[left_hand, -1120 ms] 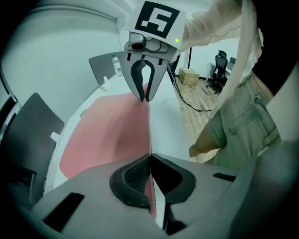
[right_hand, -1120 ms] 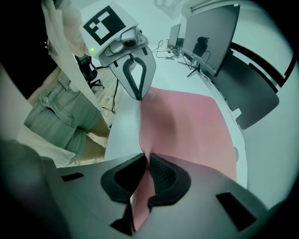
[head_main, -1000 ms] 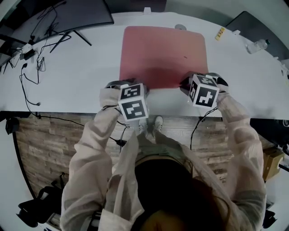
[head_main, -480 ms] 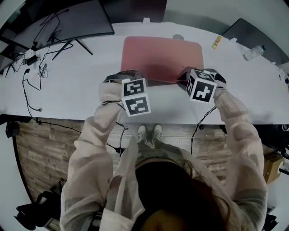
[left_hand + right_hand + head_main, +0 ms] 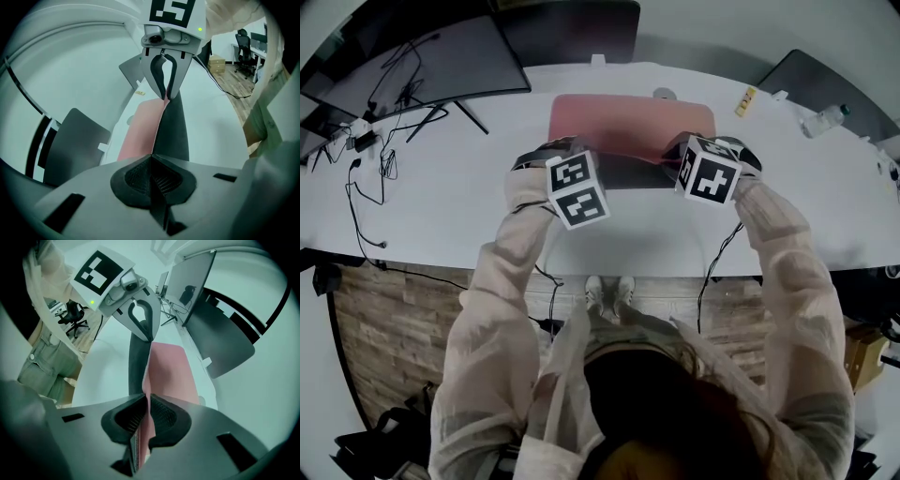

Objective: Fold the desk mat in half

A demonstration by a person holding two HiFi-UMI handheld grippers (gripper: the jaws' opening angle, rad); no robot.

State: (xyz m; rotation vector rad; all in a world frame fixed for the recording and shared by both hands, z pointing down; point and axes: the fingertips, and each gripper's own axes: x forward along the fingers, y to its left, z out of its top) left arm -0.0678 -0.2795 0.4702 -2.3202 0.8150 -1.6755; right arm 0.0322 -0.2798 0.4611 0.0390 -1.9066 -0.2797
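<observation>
Both tongs grip the near edge of a pink desk mat (image 5: 628, 127) above a white table (image 5: 441, 211). The left gripper (image 5: 152, 177) is clamped flat on one near corner, and the right gripper (image 5: 145, 417) pinches the other with its jaws narrow. The edge stretches between them, lifted clear of the table, its dark underside facing the person. The mat's far part lies flat on the table. A dark monitor (image 5: 431, 56) stands beyond, to the left.
</observation>
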